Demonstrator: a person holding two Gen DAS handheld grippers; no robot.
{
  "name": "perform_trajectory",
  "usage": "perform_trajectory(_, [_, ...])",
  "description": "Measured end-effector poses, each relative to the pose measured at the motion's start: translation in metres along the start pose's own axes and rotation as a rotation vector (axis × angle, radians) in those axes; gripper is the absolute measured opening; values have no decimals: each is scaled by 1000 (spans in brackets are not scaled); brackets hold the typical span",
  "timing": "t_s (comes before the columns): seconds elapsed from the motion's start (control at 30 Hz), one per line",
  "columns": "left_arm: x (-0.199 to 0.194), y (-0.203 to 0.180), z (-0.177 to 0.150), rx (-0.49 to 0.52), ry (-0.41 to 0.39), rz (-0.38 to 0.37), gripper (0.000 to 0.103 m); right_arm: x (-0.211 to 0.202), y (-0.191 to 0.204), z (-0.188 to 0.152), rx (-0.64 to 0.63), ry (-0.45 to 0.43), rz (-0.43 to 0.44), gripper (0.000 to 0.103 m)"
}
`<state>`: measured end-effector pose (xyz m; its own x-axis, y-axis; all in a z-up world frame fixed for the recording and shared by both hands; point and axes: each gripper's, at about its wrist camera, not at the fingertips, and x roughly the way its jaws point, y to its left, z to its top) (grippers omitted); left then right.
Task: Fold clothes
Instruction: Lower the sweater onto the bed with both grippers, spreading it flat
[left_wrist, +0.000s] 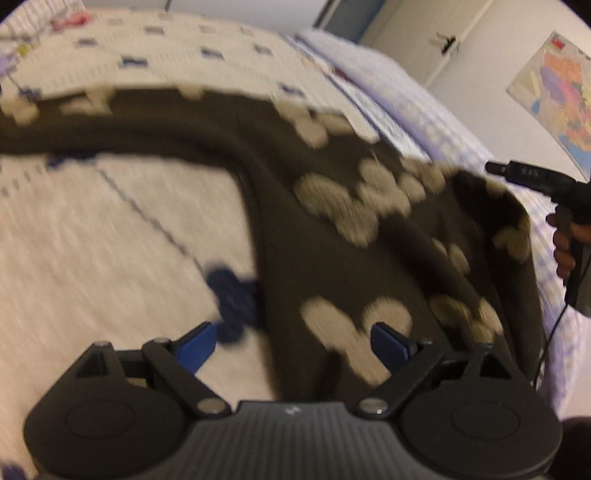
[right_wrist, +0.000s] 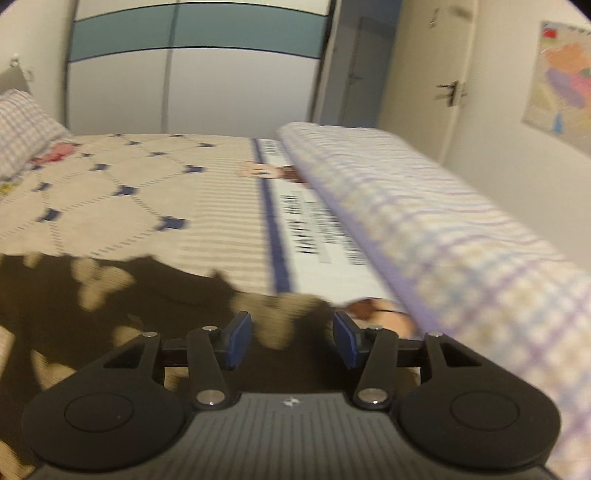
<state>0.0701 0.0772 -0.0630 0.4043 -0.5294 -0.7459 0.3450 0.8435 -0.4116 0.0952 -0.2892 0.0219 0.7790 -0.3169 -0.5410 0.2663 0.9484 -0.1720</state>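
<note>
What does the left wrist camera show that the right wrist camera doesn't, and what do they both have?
Only the left wrist view shows a hand holding the other black gripper handle at the right edge. Only the right wrist view shows the teal-banded wardrobe and the checked pillow. Both show the dark garment with cream flowers on the patterned bedspread, the rolled checked blanket, the wall map, and open blue-padded jaws holding nothing.

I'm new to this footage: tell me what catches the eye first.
A dark brown garment with cream flowers sprawls across the cream quilt with blue crosses. The left gripper hangs over it, jaws wide. A rolled lilac checked blanket lies along the bed's right side.
</note>
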Motion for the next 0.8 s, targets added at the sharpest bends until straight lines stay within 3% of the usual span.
perform_trajectory(0.17, [0,-21,-22,61,48,17,90,-6,-46,-21,-15,11,-88,58])
perform_trajectory(0.23, [0,-26,-28,67,45,26,81,-1,-58,-29,-9,26,-111,59])
perform_trajectory(0.3, [1,-31,-32,72,43,38,56,9,-65,-34,7,54,-107,56])
perform_trajectory(0.33, [1,-34,-33,80,46,50,34,15,-67,-36,15,73,-103,53])
perform_trajectory(0.37, [1,-36,-34,88,50,59,14,22,-68,-39,16,91,-105,28])
perform_trajectory(0.4, [0,-38,-34,93,49,63,13,28,-66,-37,-4,104,-127,10])
perform_trajectory(0.5, [-19,-47,-32,96,8,36,11,38,-62,-27,-95,93,-223,8])
perform_trajectory(0.6, [-45,-52,-32,91,-4,-9,11,46,-74,-1,-106,78,-279,7])
perform_trajectory(0.7, [-50,-43,-37,64,27,-12,11,62,-90,20,-86,82,-309,7])
perform_trajectory(0.8, [-32,-30,-44,50,90,40,11,86,-99,27,-79,109,-328,7])
